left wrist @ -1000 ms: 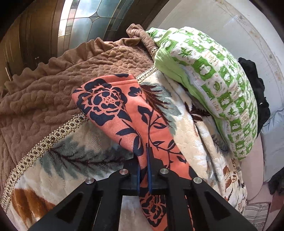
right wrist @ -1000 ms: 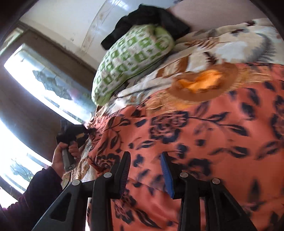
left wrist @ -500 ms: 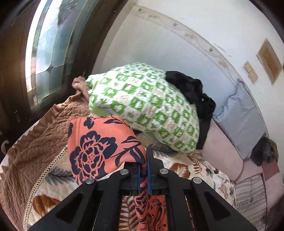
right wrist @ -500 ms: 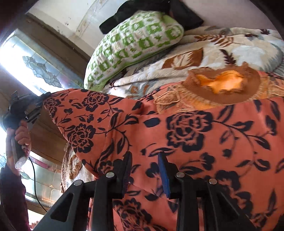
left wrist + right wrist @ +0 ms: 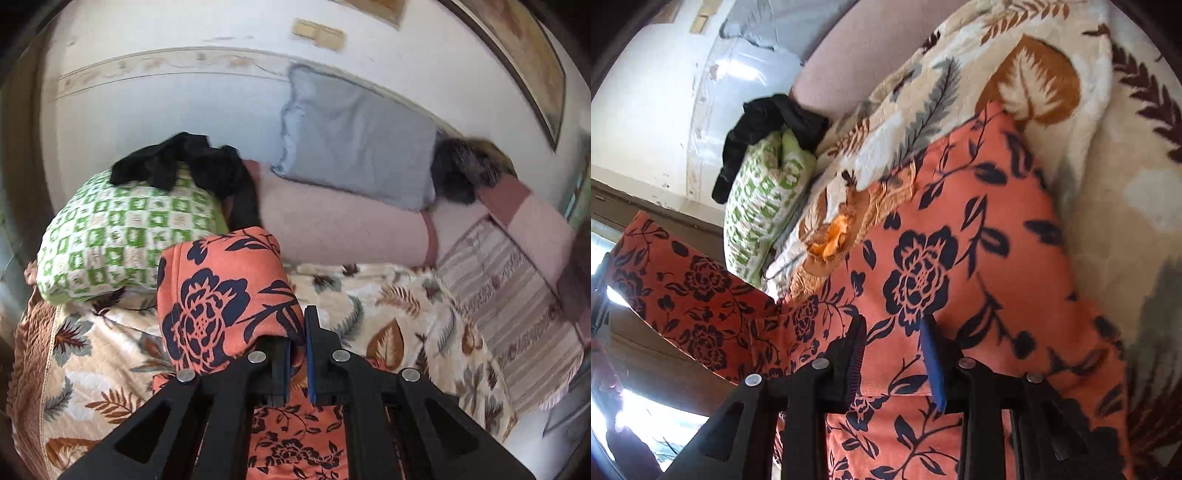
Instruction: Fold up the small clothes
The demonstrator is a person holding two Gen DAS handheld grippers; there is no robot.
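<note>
Left gripper (image 5: pixel 298 360) clamping tight on an edge of the orange, navy-flowered fabric garment (image 5: pixel 225 306), pads nearly meeting, cloth draping up and over the left finger in a rounded fold. Right gripper (image 5: pixel 895 356) standing partly apart, hovering right over the same orange garment (image 5: pixel 945 280); jaws having just been narrowing slightly, cloth lying between and under the fingers, but impossible to say whether the pads are pressing it.

Spreading outward in the right wrist view: garment lying across the cream plush blanket with brown and grey leaf print (image 5: pixel 1052 74), one portion lifting off toward the left edge of the picture. Peeking out beside the garment, a bunched tan-and-yellow knitted piece (image 5: pixel 834 232), touching its edge.

Sitting beyond in the left wrist view: green-and-white checked pillow (image 5: pixel 125 236) just beside the raised fold, partly blocked by it; crumpled black cloth (image 5: pixel 184 162) resting on top of that pillow. Leaning against the white wall (image 5: pixel 147 103), a grey square cushion (image 5: pixel 354 140); below it a pink upholstered backrest (image 5: pixel 340 225). Dark furry heap (image 5: pixel 465 166) at the right, too blurred to identify. Striped beige throw (image 5: pixel 509 295) running off the right side.

Blurring from motion, softening everything far. Left margin of the right wrist view glaring bright, details washing out there.
</note>
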